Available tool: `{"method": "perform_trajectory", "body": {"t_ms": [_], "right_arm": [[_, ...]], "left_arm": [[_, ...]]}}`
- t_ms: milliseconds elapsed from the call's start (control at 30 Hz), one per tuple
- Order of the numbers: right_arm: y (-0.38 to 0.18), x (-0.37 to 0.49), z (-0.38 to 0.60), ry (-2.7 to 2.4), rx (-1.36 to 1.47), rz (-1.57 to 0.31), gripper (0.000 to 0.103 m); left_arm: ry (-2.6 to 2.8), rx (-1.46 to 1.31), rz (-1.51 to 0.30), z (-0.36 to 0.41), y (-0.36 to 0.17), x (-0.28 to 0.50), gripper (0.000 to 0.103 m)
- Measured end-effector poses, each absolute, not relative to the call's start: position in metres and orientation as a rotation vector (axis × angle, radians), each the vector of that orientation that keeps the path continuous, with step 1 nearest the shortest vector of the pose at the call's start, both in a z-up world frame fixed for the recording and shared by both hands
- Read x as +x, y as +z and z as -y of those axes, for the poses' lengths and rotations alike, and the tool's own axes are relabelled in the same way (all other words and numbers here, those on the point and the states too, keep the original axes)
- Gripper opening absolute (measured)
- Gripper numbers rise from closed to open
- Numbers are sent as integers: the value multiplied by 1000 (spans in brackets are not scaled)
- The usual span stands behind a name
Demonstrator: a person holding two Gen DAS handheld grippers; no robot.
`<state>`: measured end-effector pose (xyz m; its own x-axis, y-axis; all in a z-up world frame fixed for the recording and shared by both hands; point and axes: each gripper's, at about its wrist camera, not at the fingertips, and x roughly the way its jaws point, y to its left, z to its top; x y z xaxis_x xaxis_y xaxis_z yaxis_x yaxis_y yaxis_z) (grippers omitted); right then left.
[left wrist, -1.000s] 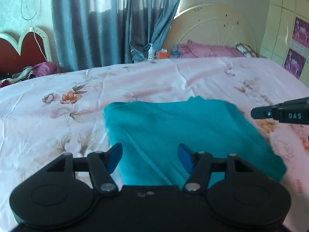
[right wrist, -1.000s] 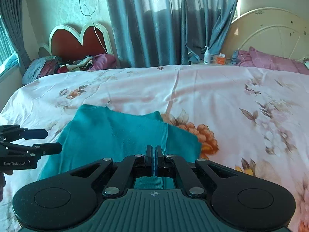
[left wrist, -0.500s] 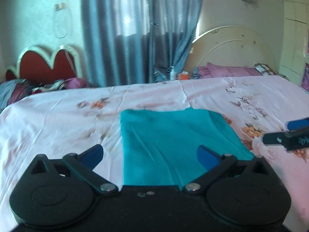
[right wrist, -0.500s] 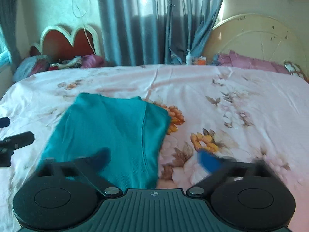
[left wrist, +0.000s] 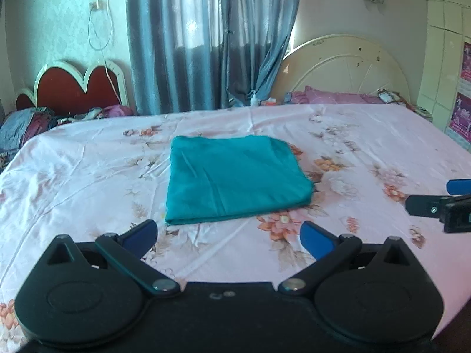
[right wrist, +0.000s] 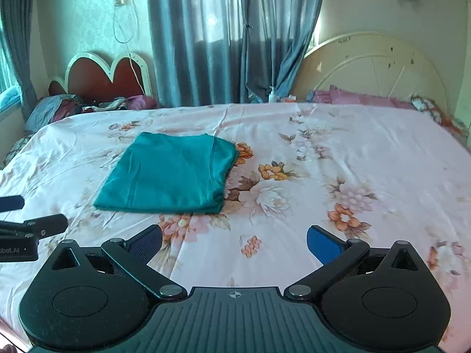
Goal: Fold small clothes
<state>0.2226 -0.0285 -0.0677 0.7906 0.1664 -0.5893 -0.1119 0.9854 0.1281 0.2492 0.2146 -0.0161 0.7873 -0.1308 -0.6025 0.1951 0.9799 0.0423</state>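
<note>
Folded teal garment [left wrist: 235, 179] lies flat on the floral bedsheet [left wrist: 368, 135]; left claw [left wrist: 229, 234] and right claw [right wrist: 234, 242] both gape wide, empty.

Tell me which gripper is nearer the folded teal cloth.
Left. The left gripper hangs just short of the folded teal cloth's near edge, directly facing it; the right gripper is off to the cloth's right. Both are open and empty.

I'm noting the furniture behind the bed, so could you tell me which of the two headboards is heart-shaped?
The red headboard with a white rim, left of the curtains, is heart-shaped. The cream headboard on the right is a plain arch.
</note>
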Motion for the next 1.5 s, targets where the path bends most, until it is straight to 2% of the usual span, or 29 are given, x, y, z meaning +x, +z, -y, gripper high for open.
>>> {"method": "perform_trajectory", "body": {"t_ms": [533,1500], "right_arm": [[-28,162,-3,208,19,-546,103],[-19,159,0,215,20,-535,103]], "left_arm": [[-147,73,-548,-225,16,190,103],[-159,69,-503,-236,25,177,103]]}}
